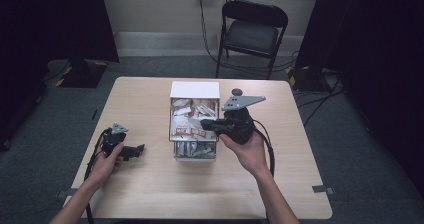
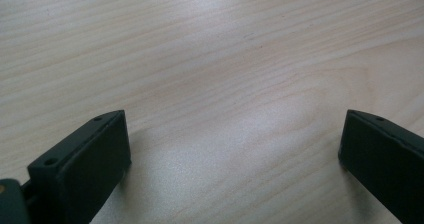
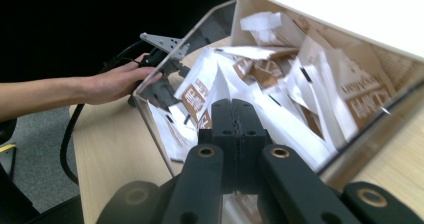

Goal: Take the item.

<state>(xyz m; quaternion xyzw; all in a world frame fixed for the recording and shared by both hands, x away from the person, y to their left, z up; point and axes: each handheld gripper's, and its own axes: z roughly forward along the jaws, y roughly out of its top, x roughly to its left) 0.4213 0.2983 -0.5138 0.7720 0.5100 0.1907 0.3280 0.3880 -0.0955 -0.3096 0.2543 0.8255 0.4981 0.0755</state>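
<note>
So right now my right gripper (image 3: 235, 115) is down in the clear box (image 1: 194, 153) of paper packets (image 3: 295, 119) in the middle of the table (image 1: 150, 184), jaws squeezed together, though I can't tell if a packet's actually pinched. My left gripper (image 1: 131, 150) rests open on the wood, well away. Next is probably lifting slowly to check something comes up.

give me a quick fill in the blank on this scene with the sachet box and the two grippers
1. The right gripper has its jaws ____ above the sachets.
2. The left gripper has its jaws ____ over bare table.
3. The sachets lie in a clear ____.
4. Beyond the table stands a black ____.

Missing words: shut; open; box; chair
</note>
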